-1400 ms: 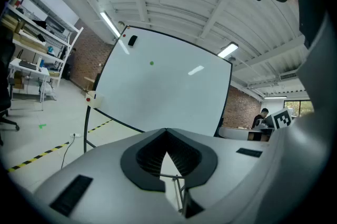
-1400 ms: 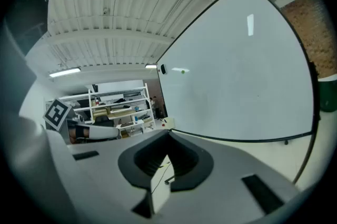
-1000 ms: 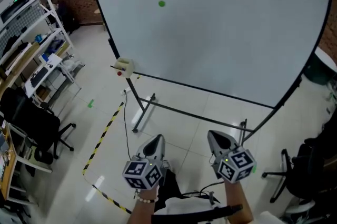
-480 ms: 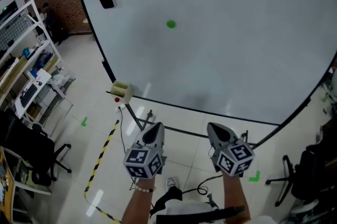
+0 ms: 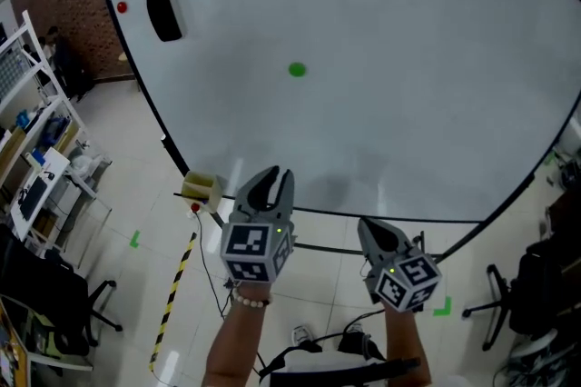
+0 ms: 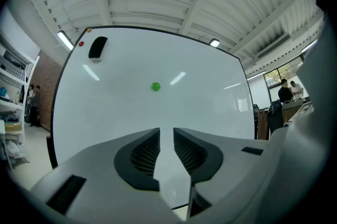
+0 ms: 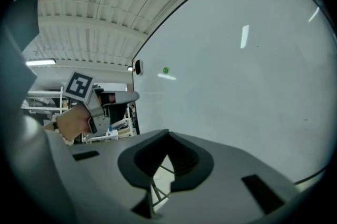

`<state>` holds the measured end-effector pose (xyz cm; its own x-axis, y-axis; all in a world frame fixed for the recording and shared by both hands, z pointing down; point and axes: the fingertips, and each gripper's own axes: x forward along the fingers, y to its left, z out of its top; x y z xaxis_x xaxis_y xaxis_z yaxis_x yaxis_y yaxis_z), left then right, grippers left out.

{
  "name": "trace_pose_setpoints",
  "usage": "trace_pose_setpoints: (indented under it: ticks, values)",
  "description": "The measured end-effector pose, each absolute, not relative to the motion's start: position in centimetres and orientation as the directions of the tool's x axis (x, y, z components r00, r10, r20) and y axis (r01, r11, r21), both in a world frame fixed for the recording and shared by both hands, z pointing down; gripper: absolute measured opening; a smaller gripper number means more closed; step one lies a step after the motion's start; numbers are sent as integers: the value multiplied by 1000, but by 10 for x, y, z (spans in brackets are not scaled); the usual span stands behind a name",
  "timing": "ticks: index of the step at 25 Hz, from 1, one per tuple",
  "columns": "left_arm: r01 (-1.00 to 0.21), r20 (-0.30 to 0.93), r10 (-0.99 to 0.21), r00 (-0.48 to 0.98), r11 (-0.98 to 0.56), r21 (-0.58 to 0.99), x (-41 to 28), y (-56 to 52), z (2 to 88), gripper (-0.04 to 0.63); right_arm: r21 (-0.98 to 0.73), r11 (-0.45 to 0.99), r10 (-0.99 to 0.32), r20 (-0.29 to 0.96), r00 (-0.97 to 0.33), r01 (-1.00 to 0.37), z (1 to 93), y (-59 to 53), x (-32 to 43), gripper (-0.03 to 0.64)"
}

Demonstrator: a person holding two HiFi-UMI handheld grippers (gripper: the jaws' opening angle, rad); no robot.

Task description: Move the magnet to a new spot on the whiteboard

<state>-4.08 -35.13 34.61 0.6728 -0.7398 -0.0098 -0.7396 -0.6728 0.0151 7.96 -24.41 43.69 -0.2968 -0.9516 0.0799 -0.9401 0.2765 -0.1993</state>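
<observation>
A small green magnet [image 5: 297, 69] sticks near the middle of the big whiteboard [image 5: 408, 85]. The left gripper view shows the magnet [image 6: 155, 86] straight ahead, above the jaws. My left gripper [image 5: 272, 182] is raised toward the board's lower edge, well below the magnet. Its jaws [image 6: 166, 133] are opening, with a narrow gap and nothing between them. My right gripper [image 5: 374, 233] hangs lower and to the right, its jaws [image 7: 168, 136] shut and empty. The right gripper view has the magnet [image 7: 166, 70] far off and the left gripper [image 7: 125, 95] at the left.
A black eraser [image 5: 164, 14] and a red magnet [image 5: 122, 7] sit at the board's top left. A yellowish tray box [image 5: 199, 187] hangs at its lower left corner. Shelving [image 5: 36, 158] and office chairs [image 5: 41, 303] stand at the left, another chair [image 5: 545, 285] at the right. Striped tape [image 5: 172, 294] marks the floor.
The board has come nearer and fills more of the view. My left gripper has risen toward the board and its jaws have parted. The right gripper has stayed low.
</observation>
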Motion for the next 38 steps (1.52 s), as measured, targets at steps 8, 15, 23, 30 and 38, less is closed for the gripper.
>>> trace_pose_setpoints:
  ticks: [8,15,23,30,38]
  values:
    - [-783,-91,-778,622,-613,-106,-2,-412,275,186,-180,286,-954,39,-298,-941,418,-262,100,6]
    - [-807,-112,-803,585,-563,-177,22,-446,244,186,-198,298,-952,6,-305,-934,410,-274,116,6]
    - [-830,-122,-827,548,-521,-196,27,-465,233,186,-198,304,-950,5,-311,-932,409,-281,131,6]
    - [-841,-110,-846,522,-488,-234,31,-472,232,186,-192,322,-945,-1,-328,-927,407,-285,132,6]
    - [-838,-104,-847,521,-484,-253,39,-474,231,166,-195,328,-943,-10,-333,-924,404,-287,137,6]
